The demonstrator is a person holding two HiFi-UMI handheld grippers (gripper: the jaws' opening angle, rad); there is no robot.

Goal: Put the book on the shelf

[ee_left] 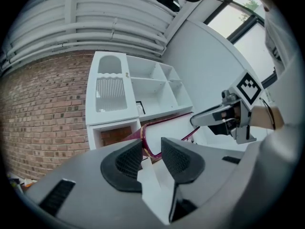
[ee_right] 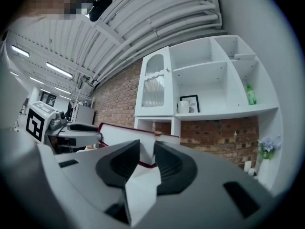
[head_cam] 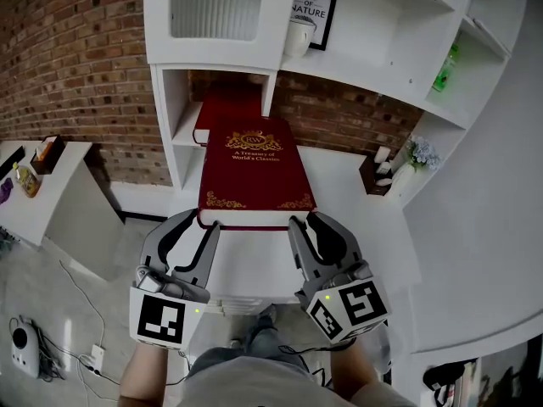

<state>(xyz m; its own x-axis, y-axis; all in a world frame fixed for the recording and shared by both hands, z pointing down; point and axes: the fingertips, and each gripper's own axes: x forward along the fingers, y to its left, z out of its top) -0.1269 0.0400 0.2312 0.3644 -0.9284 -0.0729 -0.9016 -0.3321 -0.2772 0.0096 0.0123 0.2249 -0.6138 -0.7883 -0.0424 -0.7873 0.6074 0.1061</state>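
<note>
A thick dark red book (head_cam: 254, 166) with gold print lies flat in the air before the white shelf unit (head_cam: 212, 58). My left gripper (head_cam: 207, 226) is shut on its near left corner and my right gripper (head_cam: 298, 224) on its near right corner. In the left gripper view the book's corner (ee_left: 144, 138) sits between the pads of the left gripper (ee_left: 151, 157), with the right gripper (ee_left: 224, 118) beyond. In the right gripper view the book's edge (ee_right: 121, 135) runs into the right gripper (ee_right: 147, 159).
A second red book (head_cam: 222, 111) lies in the low compartment straight ahead. On the shelf above stand a framed picture (head_cam: 316, 5) and a white mug (head_cam: 297, 34). A green bottle (head_cam: 445, 68) and flowers (head_cam: 422, 153) are at right, a side table (head_cam: 42, 202) at left.
</note>
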